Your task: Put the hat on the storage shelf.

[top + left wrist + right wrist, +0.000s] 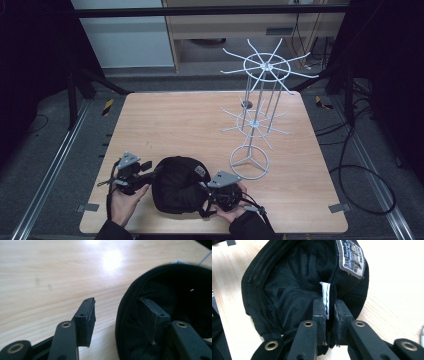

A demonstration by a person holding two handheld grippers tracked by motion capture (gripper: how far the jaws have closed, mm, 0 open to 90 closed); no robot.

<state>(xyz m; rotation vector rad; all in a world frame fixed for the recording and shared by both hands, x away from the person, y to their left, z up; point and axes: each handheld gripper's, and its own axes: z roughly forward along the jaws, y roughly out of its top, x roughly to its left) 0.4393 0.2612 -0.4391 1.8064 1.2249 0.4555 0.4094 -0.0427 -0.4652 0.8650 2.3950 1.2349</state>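
Black cap (177, 184) on table (200, 125), right gripper (329, 305) jaws clamping its rim, left gripper (120, 312) jaws apart.

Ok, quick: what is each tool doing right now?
Left tool: open, one pad inside the black fabric cap, one outside its rim, neither pressing.
Right tool: closed on the cap's edge beside its white label.

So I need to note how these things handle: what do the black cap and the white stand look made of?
The black cap looks like soft woven cloth with a matt finish: it folds and shows seams, a mesh lining, a stitched patch and a white label. The white stand looks like thin metal wire, probably painted or coated white, though that cannot be confirmed by eye.
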